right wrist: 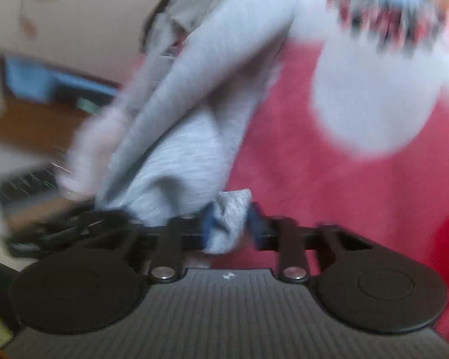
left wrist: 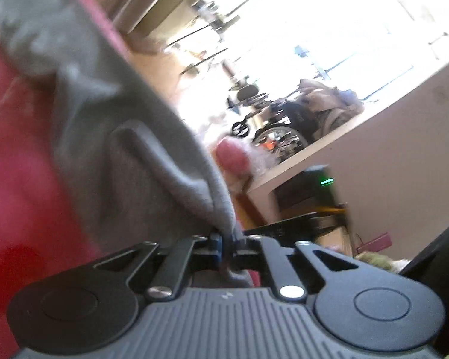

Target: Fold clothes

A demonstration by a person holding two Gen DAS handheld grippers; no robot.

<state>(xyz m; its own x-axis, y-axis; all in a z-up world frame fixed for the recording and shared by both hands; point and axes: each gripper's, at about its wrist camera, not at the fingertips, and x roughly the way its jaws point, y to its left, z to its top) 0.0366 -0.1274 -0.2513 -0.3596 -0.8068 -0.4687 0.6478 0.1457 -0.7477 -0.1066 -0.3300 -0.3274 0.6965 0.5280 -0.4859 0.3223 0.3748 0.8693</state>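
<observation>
The left gripper [left wrist: 226, 243] is clamped narrowly on an edge of a grey garment [left wrist: 110, 137], which hangs lifted over a red cover [left wrist: 21, 194]. The right gripper [right wrist: 229, 224] pinches another bunched part of that garment [right wrist: 194, 119]. Both views are blurred.
</observation>
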